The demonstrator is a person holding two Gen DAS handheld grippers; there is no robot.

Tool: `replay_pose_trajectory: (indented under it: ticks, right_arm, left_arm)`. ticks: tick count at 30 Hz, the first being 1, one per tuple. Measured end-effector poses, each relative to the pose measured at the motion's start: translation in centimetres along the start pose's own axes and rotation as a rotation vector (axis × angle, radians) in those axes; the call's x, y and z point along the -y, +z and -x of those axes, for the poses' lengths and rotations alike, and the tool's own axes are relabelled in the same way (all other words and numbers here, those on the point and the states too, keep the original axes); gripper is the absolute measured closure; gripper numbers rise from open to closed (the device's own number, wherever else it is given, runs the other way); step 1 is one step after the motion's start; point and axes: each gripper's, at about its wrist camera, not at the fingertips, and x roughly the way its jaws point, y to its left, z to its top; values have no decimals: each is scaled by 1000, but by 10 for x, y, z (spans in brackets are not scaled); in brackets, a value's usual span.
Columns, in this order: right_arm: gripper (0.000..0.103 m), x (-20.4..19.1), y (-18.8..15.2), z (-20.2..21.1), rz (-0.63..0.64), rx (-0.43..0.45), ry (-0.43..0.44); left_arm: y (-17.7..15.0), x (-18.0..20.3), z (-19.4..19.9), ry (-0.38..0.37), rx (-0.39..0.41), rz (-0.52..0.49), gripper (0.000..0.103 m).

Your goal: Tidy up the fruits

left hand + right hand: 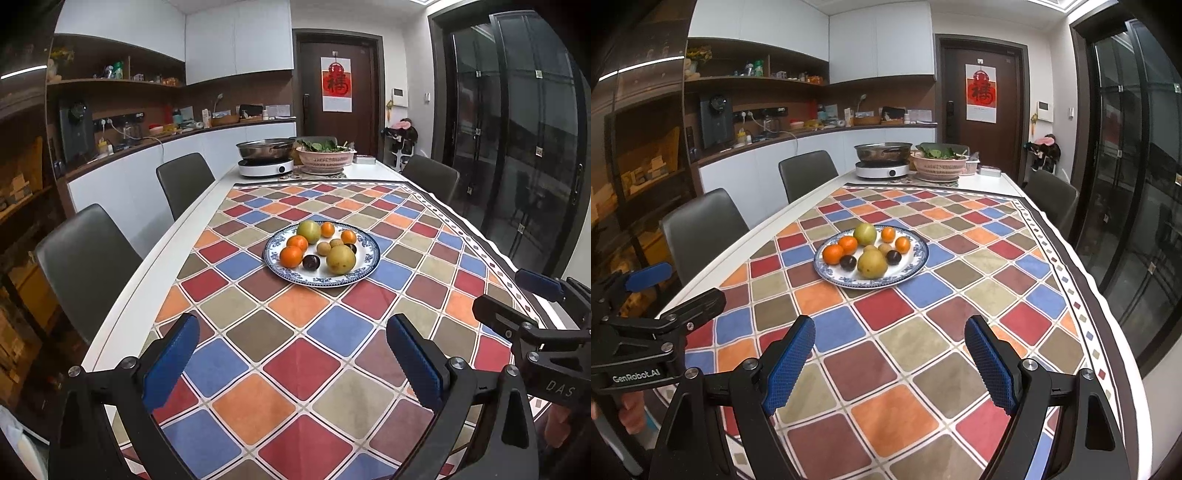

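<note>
A blue-and-white plate (364, 275) (918, 264) sits mid-table on the checked cloth. It holds several fruits: oranges (291, 256) (833, 254), two yellow-green pears (340, 259) (872, 263), dark plums (311, 262) (848, 262) and small brown fruits (323, 248). My left gripper (291, 328) is open and empty, above the cloth well short of the plate. My right gripper (890, 330) is open and empty, also short of the plate. Each gripper shows at the edge of the other's view, the right one (517, 291) and the left one (679, 284).
A hotplate with a steel pot (265, 160) and a pink basket of greens (325, 157) stand at the table's far end. Grey chairs (86, 258) line the left side; another chair (430, 177) stands far right. Glass doors are on the right.
</note>
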Motion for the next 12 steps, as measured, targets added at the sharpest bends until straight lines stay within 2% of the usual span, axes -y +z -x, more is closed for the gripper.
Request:
replay_pose_trajectory:
  ticks: [12]
  right_arm:
    - [19,0,0,0,1,-1,-1]
  left_arm:
    - [-3,0,-4,-9,-20,2,0]
